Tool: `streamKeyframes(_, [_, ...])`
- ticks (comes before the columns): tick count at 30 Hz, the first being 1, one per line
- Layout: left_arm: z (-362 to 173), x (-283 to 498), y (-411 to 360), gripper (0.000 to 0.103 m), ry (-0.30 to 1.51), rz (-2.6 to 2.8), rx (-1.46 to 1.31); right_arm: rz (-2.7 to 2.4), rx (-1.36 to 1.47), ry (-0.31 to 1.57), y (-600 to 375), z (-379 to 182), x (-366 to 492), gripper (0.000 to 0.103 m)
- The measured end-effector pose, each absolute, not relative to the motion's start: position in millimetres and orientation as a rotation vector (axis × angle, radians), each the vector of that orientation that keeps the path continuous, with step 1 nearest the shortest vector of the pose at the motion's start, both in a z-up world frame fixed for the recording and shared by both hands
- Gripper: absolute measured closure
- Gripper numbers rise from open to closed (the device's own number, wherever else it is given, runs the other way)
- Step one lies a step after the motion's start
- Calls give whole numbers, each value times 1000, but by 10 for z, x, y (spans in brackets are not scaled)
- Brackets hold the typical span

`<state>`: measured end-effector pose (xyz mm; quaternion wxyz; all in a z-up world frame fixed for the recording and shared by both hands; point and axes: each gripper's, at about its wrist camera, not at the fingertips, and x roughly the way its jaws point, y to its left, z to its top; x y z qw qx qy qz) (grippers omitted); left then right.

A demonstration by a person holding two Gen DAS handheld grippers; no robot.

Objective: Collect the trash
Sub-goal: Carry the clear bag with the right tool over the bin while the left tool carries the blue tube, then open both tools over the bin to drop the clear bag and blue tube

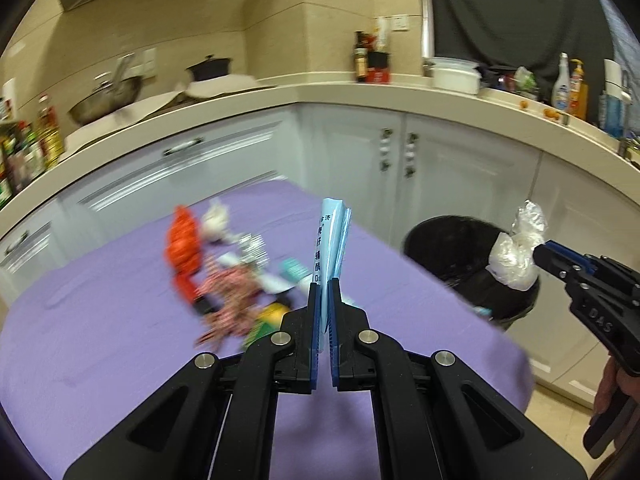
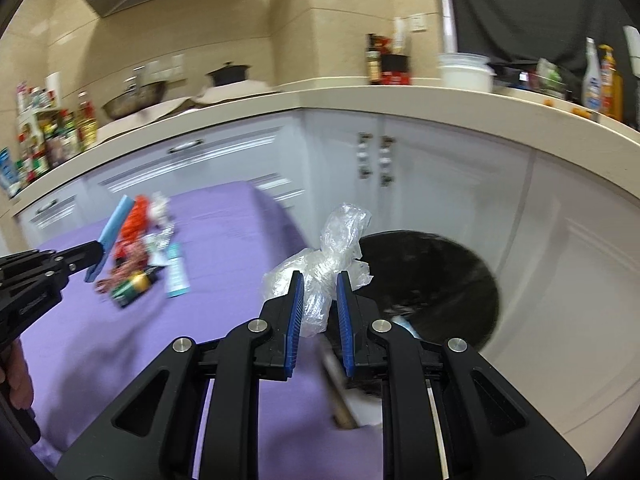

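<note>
Nearest the lens in the left wrist view, at bottom centre, the left gripper (image 1: 325, 286) has its blue pads pressed together on a flat light-blue packet (image 1: 331, 236) that stands upright between them, above the purple tablecloth (image 1: 100, 320). Left of that packet, in the middle of the frame, a blurred heap of trash (image 1: 224, 272) lies on the cloth: an orange-red wrapper (image 1: 182, 248), crumpled white paper (image 1: 216, 220), a red-and-white speckled wrapper and a yellow-green pack among it. Further right, the black bin (image 1: 452, 256) stands just past the table edge, and at the far right the right gripper (image 1: 538, 254) reaches in, clamped on a crumpled clear plastic bag (image 1: 516, 256) held over the bin's rim. In the right wrist view the same bag (image 2: 320, 276) sits pinched between the blue pads at centre, with the bin's dark mouth (image 2: 432, 280) just right of it, and a pale scrap seems to lie inside near the rim, though blur makes that unsure. By my reading the task is partly along: both grippers carry a piece, the bag close to its drop and the packet a little further off over the table. Dropping these two remains, and after that the whole heap on the cloth is left to collect.
</note>
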<state>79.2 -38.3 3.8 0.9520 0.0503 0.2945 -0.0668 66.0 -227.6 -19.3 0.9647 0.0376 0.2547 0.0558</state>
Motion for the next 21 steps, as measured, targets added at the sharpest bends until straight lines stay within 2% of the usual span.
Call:
streamKeyframes(11, [-25, 1245, -1295, 98, 586, -243, 120, -29, 114, 537, -2980, -448, 1063, 87])
streamKeyframes(21, [-204, 1584, -1842, 98, 629, -304, 169, -57, 138, 559, -3228, -634, 1344, 85])
